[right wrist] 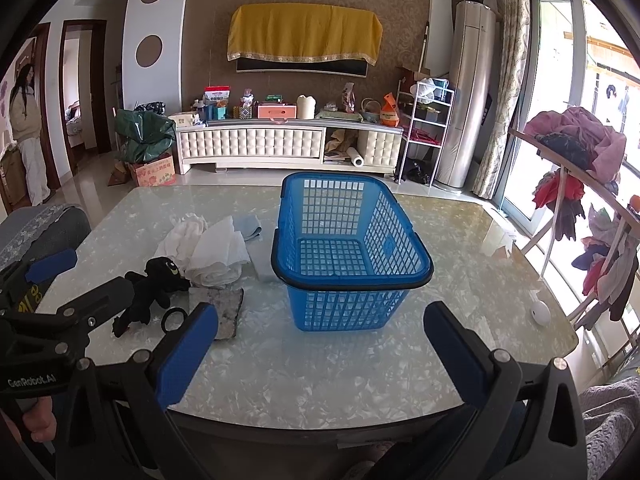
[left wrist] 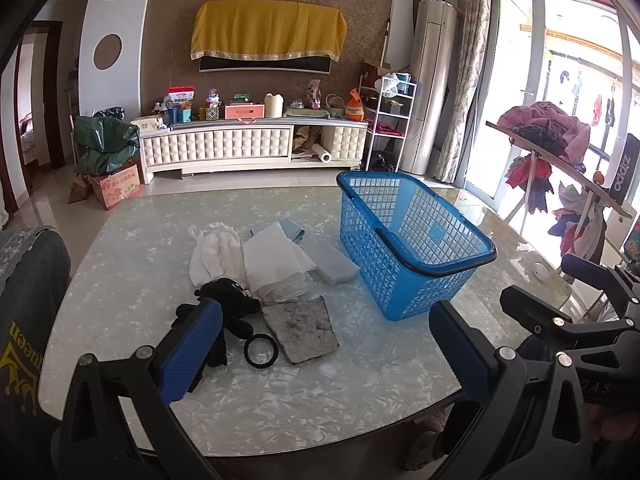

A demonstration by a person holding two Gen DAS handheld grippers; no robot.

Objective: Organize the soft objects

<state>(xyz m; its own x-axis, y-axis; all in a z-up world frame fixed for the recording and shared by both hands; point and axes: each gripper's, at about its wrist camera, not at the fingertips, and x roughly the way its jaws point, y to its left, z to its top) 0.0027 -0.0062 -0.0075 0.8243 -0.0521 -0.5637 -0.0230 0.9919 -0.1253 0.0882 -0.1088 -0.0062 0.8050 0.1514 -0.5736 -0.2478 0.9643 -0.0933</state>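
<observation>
A blue plastic basket (left wrist: 412,240) (right wrist: 348,240) stands empty on the pale glass table (left wrist: 280,392) (right wrist: 320,376). Left of it lies a pile of soft things: a black plush toy (left wrist: 228,300) (right wrist: 154,284), white cloths (left wrist: 272,260) (right wrist: 212,248), a light blue cloth (left wrist: 294,229) (right wrist: 248,226), a pale sponge block (left wrist: 334,264), a grey stained rag (left wrist: 302,330) (right wrist: 226,312) and a black ring (left wrist: 261,350) (right wrist: 173,317). My left gripper (left wrist: 324,352) is open and empty near the table's front, over the pile. My right gripper (right wrist: 320,352) is open and empty in front of the basket.
A small white round object (right wrist: 540,314) lies at the table's right edge. A clothes rack (right wrist: 592,208) with hanging garments stands to the right. A grey chair back (left wrist: 28,280) is at the left. A TV cabinet (right wrist: 288,142) lines the far wall.
</observation>
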